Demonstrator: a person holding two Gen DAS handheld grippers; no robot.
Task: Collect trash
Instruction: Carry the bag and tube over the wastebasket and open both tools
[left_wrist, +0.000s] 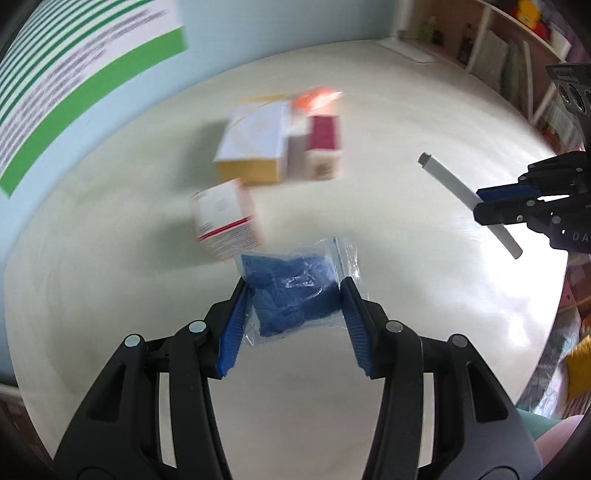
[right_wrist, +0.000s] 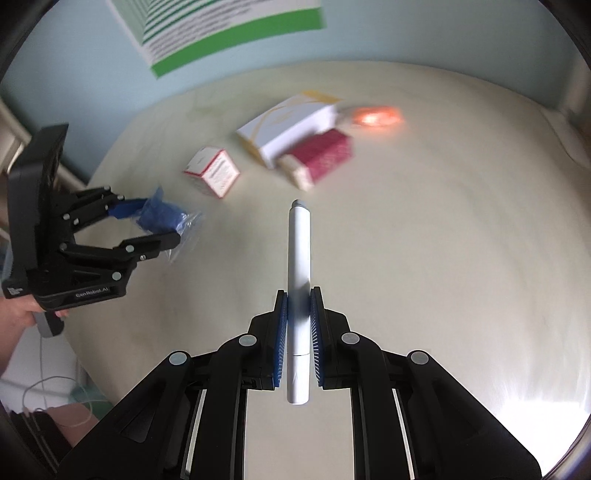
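Blue bag (left_wrist: 293, 295) gripped, white pen (right_wrist: 299, 280) clamped

The left gripper (left_wrist: 293, 291) grips a clear bag of blue material (left_wrist: 291, 291) between its blue pads, above a cream table (left_wrist: 406, 295). Beyond it lie a small white and red box (left_wrist: 225, 218), a larger white and yellow box (left_wrist: 255, 147) and a dark red box (left_wrist: 321, 146), all blurred. At the right edge, the right gripper (left_wrist: 478, 205) clamps a white pen (left_wrist: 458, 192).
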